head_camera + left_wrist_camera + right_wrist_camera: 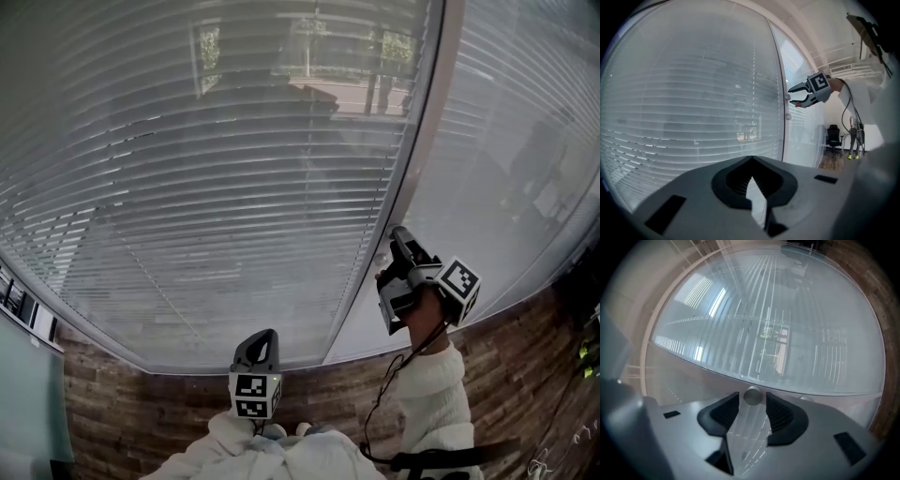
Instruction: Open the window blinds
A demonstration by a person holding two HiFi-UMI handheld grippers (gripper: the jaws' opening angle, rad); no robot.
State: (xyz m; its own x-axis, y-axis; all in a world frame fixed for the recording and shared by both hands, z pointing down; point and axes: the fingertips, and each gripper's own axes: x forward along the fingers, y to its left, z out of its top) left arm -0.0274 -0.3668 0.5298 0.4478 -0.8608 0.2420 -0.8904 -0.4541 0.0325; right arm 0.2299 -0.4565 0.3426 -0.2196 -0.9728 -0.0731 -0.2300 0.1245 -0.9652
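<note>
Blinds (234, 169): white, horizontal slats, lowered over the whole large pane of the window. The set hangs to the left of the upright frame post (412, 159).

Second blind (497, 141): same kind, lowered over the pane to the right of the post.

Knob (752, 395): small, round, grey, mounted on the post at its edge with the large pane.

Right claw (790, 97): raised to the post and rolled onto its side. Its jaws are spread, one on each side of the knob, with a slim gap showing at either pad, so nothing is pinched.

Left claw (752, 159): held low before the bottom edge of the large pane, pointing at the slats and well apart from them. Its jaws are pressed together at the tips, with nothing between them.

Marker cubes: one on the right claw (459, 286), one on the left claw (255, 394).

Sleeve (436, 394): white, behind the right claw, with a dark cable (384, 403) hanging beside it.

Floor (141, 412): dark wood planks below the window.

Chair (833, 136): black office type, far along the window wall.
</note>
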